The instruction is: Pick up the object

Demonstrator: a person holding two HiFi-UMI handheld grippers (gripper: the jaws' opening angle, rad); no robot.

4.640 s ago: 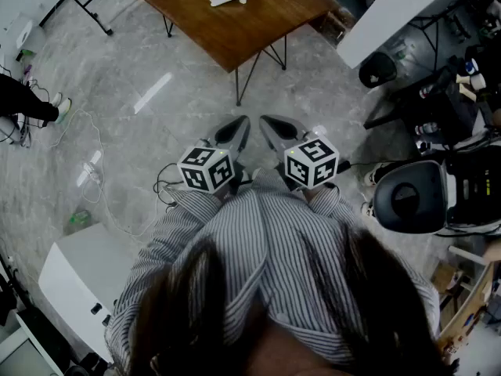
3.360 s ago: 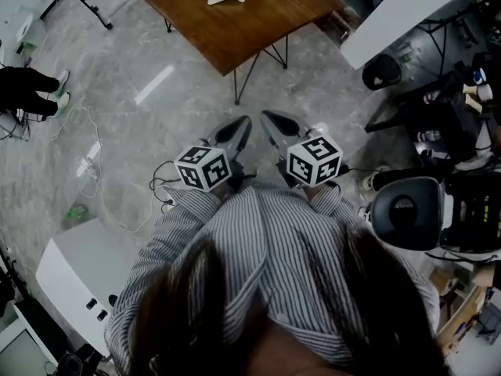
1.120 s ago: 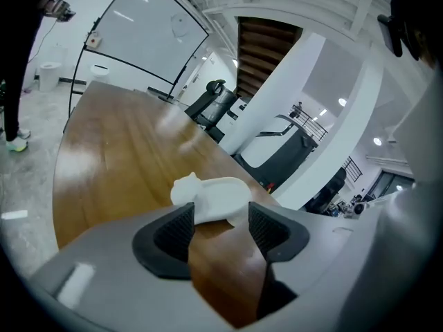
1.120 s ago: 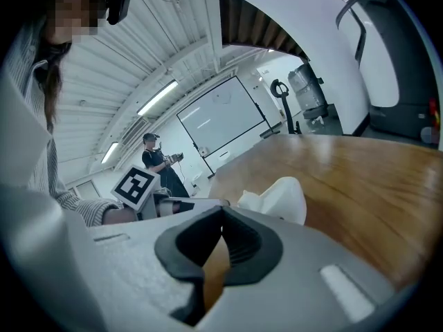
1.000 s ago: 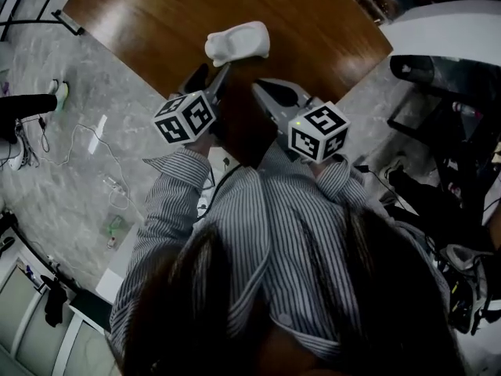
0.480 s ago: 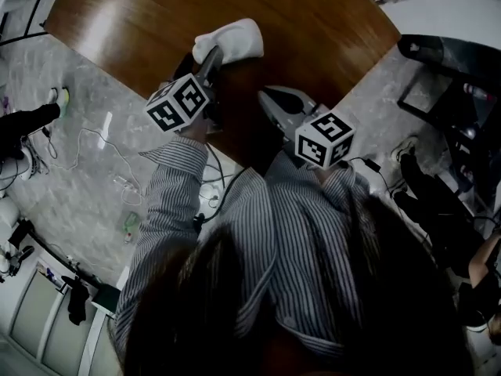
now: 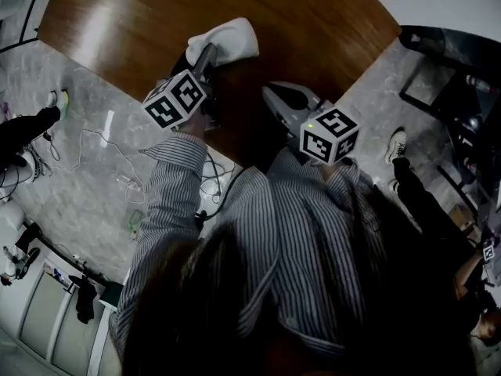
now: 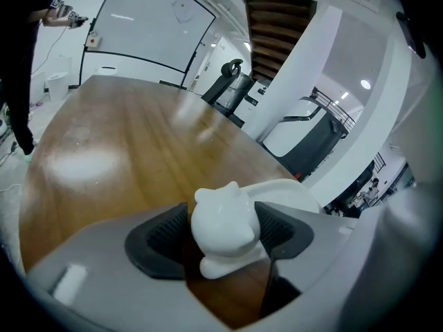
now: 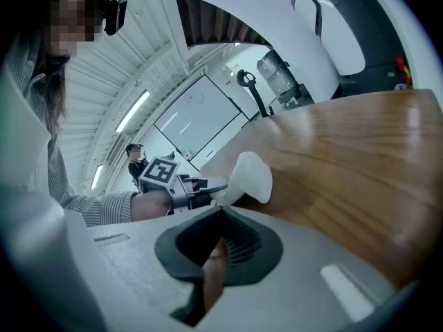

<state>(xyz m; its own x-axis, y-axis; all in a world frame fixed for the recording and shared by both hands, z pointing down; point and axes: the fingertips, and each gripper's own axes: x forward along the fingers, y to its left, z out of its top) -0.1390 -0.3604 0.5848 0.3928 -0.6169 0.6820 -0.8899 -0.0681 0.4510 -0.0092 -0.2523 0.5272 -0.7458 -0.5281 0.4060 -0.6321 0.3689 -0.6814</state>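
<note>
Closing left gripper around the slick rounded white figurine, so could squirt it out sideways if off-centre.

Tabletop: brown wood, polished, glossy sheen. White object: smooth, faintly glossy. Sleeve: striped cloth.

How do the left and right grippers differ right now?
The left gripper reaches over the table; the right gripper hangs back near its edge. The left gripper's jaws are closing around the white figurine; the right gripper's are nearly together, empty. Both carry marker cubes.
</note>
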